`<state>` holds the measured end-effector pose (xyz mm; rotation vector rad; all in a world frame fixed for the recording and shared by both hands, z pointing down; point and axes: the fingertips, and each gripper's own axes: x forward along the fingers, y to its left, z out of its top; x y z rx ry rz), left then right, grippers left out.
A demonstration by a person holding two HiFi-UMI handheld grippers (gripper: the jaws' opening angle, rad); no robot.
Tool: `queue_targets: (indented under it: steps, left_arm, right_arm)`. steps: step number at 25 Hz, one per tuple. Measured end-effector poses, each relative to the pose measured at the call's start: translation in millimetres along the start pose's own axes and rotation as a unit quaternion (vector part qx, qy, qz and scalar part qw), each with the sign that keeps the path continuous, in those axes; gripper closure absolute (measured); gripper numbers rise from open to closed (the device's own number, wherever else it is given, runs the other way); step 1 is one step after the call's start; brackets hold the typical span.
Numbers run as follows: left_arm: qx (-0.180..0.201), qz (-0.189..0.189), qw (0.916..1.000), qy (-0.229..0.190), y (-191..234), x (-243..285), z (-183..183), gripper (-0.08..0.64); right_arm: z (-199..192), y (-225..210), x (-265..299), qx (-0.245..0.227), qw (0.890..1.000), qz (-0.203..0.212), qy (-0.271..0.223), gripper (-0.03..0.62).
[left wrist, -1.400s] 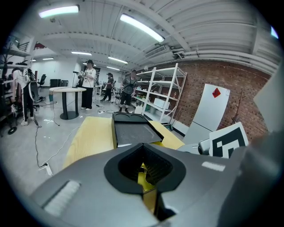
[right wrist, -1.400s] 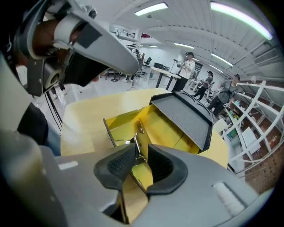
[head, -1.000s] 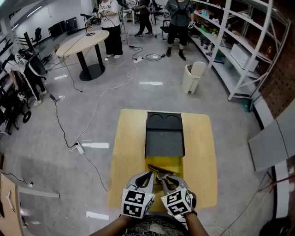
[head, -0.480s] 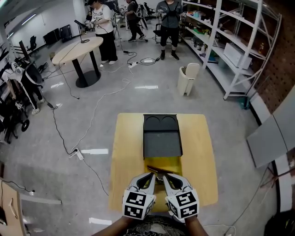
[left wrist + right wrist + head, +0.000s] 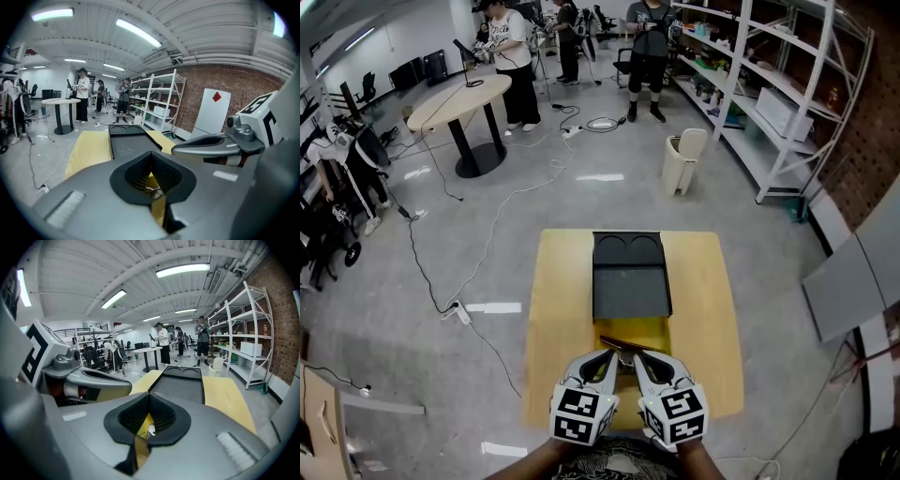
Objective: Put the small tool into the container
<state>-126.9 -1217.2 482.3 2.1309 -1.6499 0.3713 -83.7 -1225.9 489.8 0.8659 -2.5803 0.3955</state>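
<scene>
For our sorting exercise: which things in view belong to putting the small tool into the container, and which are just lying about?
Job: small tool, yellow container, adjoining black tray, left gripper, right gripper.
Lying about: round table, bin, shelves, power strip.

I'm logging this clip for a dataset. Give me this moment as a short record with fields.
surface: wooden table
container: black case lying open, yellow section nearest the person
small tool: thin dark piece lying across the yellow section's near edge
left gripper: jaws together, holding nothing
right gripper: jaws together, holding nothing
position: grippers side by side, just short of the tool
</scene>
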Motion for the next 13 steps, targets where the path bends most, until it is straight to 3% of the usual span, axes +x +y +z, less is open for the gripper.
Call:
queue_targets:
  steps: [8,13]
  left_arm:
    - [0.000,0.002,1.0000,0.002,-11,-4,19,0.552]
    - [0.000,0.002,1.0000,0.004,-22,38,30,0.552]
  right_arm:
    - [17,-5,-12,0.001,1.000,0.002,0.001,0.588]
    - [19,-48,-3,0.002,1.000,0.004,0.002,0.588]
